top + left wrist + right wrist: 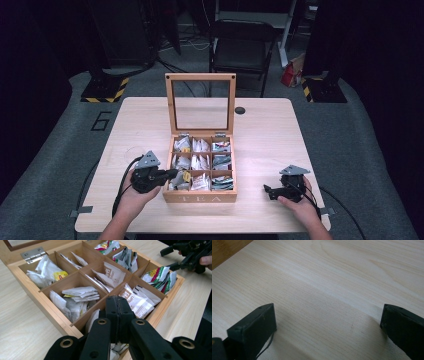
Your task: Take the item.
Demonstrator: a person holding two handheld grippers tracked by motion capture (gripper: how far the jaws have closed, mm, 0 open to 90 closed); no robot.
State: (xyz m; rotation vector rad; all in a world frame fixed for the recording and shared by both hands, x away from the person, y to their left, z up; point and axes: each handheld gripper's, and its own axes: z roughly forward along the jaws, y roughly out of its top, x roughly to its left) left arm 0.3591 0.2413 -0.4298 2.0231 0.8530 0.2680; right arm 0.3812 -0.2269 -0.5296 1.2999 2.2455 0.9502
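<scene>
Your left gripper (117,302) has its jaws pressed together over the near-left cell of the tea box (200,197) at mid worktop; whether they pinch a tea bag (186,176) I cannot tell. Lift straight up, clear of the dividers; leave your right gripper (270,191) resting, jaws spread

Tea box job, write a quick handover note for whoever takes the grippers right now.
Left gripper: jaws shut, over the near-left compartment of the tea box; whether it pinches a tea bag cannot be told.
Right gripper: open, holding nothing, resting on the table right of the box.
Box: lid up, all nine compartments hold tea bags.
Done: box opened, left gripper at the bags.
Left: probably lifting a bag out.
</scene>
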